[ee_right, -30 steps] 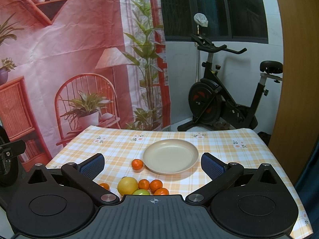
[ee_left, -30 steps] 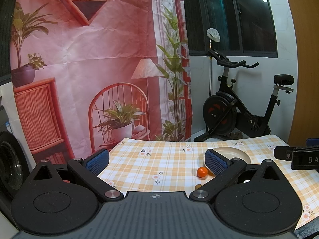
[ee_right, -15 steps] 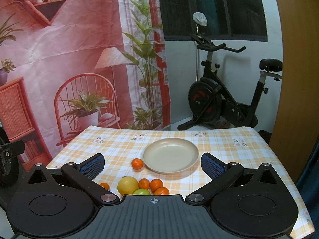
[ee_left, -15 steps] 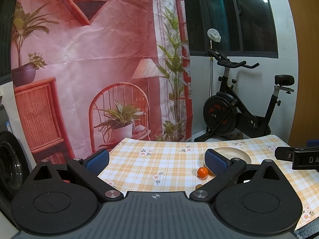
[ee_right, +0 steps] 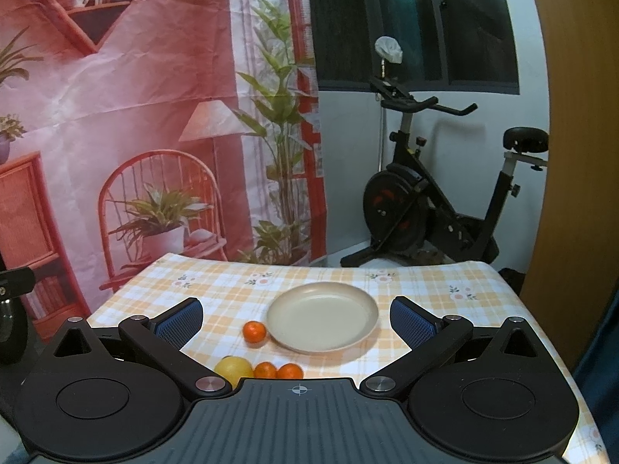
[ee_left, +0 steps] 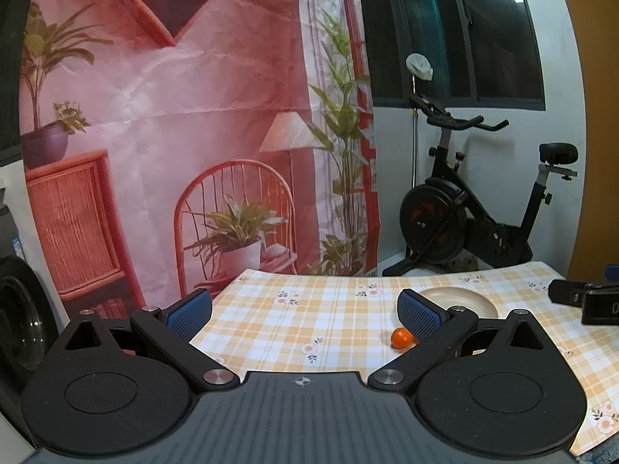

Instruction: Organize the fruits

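Right wrist view: the cream plate (ee_right: pixel 322 317) lies empty on the checked tablecloth (ee_right: pixel 433 294), and it serves as the landmark. One small orange (ee_right: pixel 254 331) sits just beside the plate's left rim, not touching it. Nearer the camera than the plate, a yellow citrus (ee_right: pixel 233 370) and two more small oranges (ee_right: pixel 265 370) (ee_right: pixel 290 371) huddle together, partly hidden by the tool body. The right gripper (ee_right: pixel 296 319) hangs above the cloth with jaws wide apart, holding nothing. The likely step is a first pick: I would take the lone orange, closing gently so it cannot roll. The left gripper (ee_left: pixel 305 311), also spread wide and empty, hovers left of the plate. Nothing blocks the way; an exercise bike (ee_right: pixel 429 208) stands well behind the plate.
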Action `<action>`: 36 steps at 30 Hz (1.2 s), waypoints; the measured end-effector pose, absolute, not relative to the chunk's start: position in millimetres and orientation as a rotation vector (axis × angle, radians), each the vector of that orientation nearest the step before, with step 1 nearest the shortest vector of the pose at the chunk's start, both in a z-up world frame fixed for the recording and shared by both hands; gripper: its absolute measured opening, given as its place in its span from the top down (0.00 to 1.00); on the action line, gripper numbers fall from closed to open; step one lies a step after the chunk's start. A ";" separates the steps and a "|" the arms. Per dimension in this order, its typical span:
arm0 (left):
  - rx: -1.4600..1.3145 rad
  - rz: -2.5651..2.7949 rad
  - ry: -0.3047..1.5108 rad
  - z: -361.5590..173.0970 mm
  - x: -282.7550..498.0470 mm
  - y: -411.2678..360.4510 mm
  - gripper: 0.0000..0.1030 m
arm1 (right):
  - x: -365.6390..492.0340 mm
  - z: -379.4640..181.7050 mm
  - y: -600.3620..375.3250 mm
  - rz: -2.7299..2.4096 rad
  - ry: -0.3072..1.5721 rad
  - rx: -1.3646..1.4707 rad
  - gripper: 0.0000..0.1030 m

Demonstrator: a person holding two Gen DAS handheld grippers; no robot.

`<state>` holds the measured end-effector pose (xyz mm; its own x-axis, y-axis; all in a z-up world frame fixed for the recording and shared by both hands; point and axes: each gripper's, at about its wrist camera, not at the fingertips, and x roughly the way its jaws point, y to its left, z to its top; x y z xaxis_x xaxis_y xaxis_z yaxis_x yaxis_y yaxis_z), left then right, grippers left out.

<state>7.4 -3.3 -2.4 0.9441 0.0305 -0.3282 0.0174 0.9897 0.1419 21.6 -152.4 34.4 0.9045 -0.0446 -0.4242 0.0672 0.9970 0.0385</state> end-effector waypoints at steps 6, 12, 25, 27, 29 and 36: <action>0.147 0.015 0.374 -14.5 27.3 -3.1 0.00 | 33.3 17.4 -164.9 -0.082 0.421 0.052 0.00; 0.137 -0.015 0.406 -28.3 49.7 -1.7 0.01 | 54.7 -8.5 -172.7 -0.063 0.455 0.063 0.00; 0.132 -0.080 0.439 -62.3 82.2 -3.6 0.12 | 89.2 -56.1 -171.3 0.045 0.502 0.096 0.00; 0.128 -0.096 0.458 -68.8 87.8 -6.0 0.12 | 92.1 -63.0 -169.1 0.049 0.519 0.087 0.00; 0.121 -0.113 0.477 -74.6 91.7 -8.1 0.13 | 94.0 -67.8 -167.9 0.045 0.534 0.073 0.00; 0.127 -0.172 0.516 -91.6 101.5 -19.1 0.13 | 91.0 -85.0 -174.3 0.025 0.586 0.024 0.00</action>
